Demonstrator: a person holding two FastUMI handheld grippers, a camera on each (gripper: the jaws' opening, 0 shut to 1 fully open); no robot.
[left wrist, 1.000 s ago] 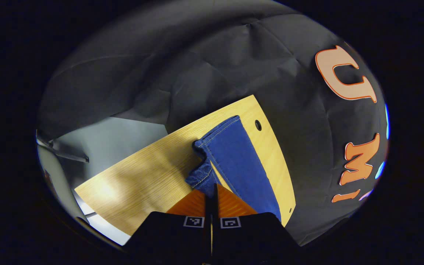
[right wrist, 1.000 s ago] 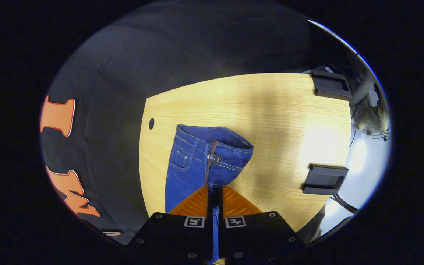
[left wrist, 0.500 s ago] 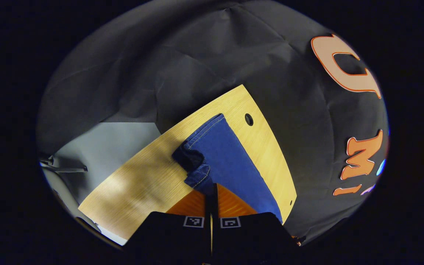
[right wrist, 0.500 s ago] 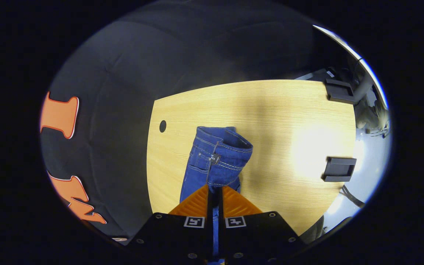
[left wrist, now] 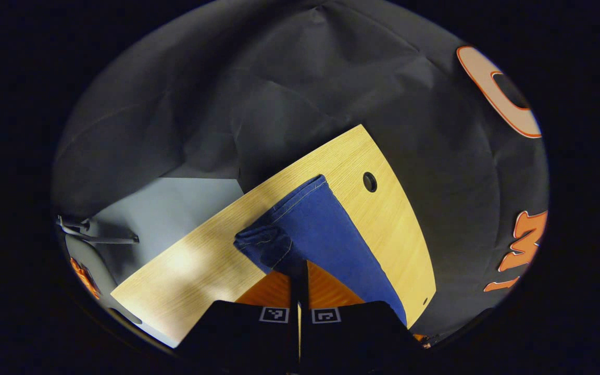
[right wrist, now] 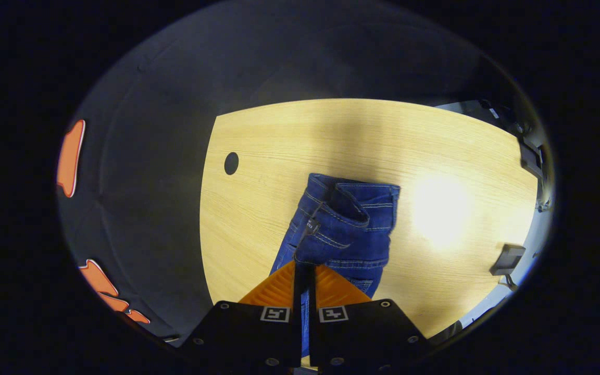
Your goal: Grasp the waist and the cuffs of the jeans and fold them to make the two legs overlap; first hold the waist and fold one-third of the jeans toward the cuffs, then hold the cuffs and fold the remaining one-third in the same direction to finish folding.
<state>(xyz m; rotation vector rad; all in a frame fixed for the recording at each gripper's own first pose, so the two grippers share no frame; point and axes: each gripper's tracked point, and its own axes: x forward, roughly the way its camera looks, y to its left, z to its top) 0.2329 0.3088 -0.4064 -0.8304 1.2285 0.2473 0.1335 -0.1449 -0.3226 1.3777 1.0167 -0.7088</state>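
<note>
Right gripper view: right gripper (right wrist: 302, 273) at bottom centre, its two fingers (right wrist: 278, 286) closed together on a pinch of denim. Jeans (right wrist: 349, 224) held at the waist, the waistband bunched and curled over, stitching and a belt loop visible. Cloth lies over a light wooden table (right wrist: 435, 156). A round hole (right wrist: 231, 163) in the tabletop, left of the jeans and apart from them. Bright glare on the wood to the right.

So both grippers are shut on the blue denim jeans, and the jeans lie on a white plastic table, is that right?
Not quite: the table is light wood, not white plastic, as the right gripper view shows. The rest holds: the left gripper and the right gripper are both shut on the blue denim jeans.
</note>
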